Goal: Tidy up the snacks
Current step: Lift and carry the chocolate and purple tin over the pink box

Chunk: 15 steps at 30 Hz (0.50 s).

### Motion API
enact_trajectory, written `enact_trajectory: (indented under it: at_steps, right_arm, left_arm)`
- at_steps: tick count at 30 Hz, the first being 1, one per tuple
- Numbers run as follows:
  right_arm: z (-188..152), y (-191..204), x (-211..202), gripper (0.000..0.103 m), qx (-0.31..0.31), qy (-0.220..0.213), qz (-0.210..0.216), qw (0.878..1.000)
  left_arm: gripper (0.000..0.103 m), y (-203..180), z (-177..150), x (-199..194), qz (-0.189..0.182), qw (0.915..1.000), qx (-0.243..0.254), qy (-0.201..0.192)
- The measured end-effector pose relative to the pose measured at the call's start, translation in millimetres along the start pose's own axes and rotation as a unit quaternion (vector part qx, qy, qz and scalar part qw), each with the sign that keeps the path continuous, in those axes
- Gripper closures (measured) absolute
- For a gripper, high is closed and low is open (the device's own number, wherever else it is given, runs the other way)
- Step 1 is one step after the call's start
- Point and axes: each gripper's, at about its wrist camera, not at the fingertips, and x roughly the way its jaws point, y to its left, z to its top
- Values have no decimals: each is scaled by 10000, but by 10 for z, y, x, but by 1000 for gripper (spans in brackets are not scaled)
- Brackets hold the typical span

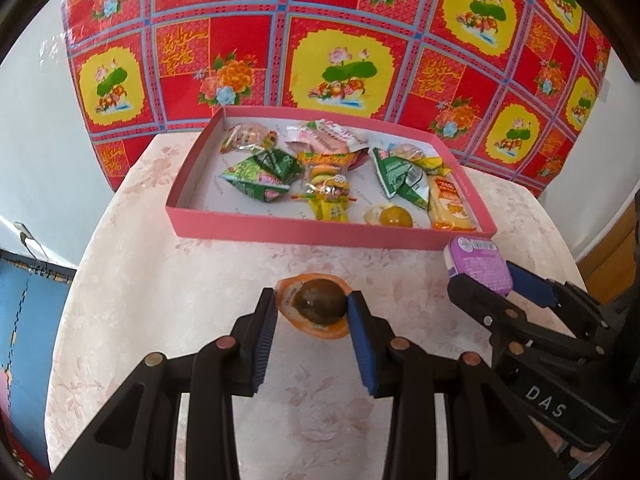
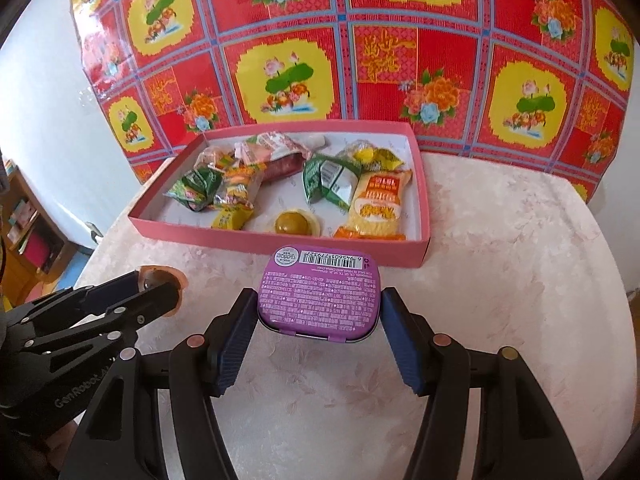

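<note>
Snacks mostly fill the pink box (image 1: pixel 288 236) already; two remain on the bench (image 1: pixel 160 300). Our left gripper (image 1: pixel 312 314) has its fingers pressed against the jelly cup (image 1: pixel 316 304), and our right gripper (image 2: pixel 319 304) clamps the purple tin (image 2: pixel 318 292). Both seemingly go in next.

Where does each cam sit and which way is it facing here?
Left wrist: sits on the left gripper, looks forward over the table at the pink box; its own jaws flank the jelly cup, right gripper at the right edge.
Right wrist: sits on the right gripper, same heading; its own jaws flank the purple tin, left gripper at the left.
Shared: box, cup, tin, both grippers, red floral backdrop.
</note>
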Motion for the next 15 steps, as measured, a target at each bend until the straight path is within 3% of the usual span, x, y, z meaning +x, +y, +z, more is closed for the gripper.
enact_trajectory:
  at_steps: [15]
  right_arm:
    - [300, -98, -141, 40, 96, -305, 49, 9995]
  left_arm:
    - [66, -187, 376, -123, -54, 9988, 239, -431]
